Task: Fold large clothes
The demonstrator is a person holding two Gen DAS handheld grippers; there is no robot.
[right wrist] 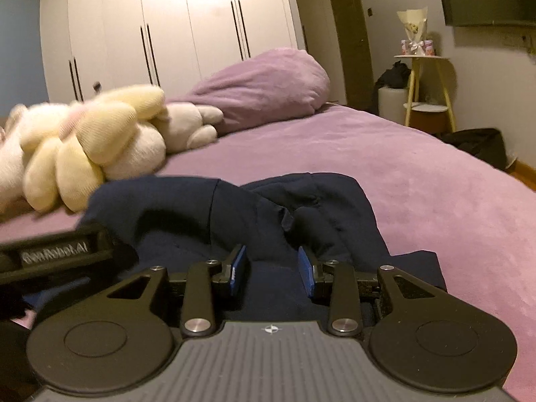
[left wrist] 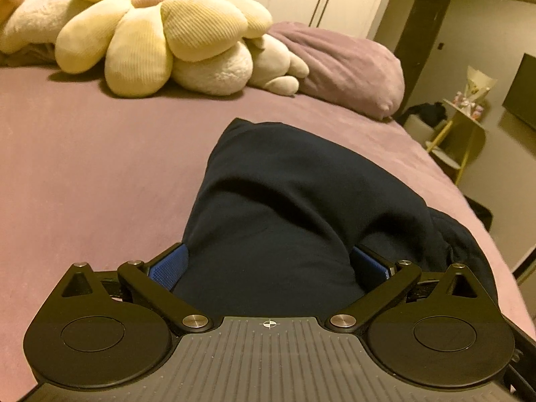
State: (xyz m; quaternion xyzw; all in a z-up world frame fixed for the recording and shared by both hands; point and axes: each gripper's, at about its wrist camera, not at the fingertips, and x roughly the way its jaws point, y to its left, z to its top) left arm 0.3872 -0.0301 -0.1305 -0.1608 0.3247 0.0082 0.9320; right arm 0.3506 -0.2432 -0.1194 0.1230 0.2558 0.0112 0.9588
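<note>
Your left gripper (left wrist: 269, 264) has its pads wide apart around a bunched fold of the navy garment (left wrist: 284, 201) on the near side of the bed (left wrist: 100, 167). Your right gripper (right wrist: 272, 269) stands apart over it too. You look mid-fold; next, clamp both before lifting.

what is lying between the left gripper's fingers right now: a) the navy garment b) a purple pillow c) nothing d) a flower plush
a: in the left wrist view a bunched fold of the navy garment fills the gap between the left gripper blue pads, which stand wide apart.
</note>
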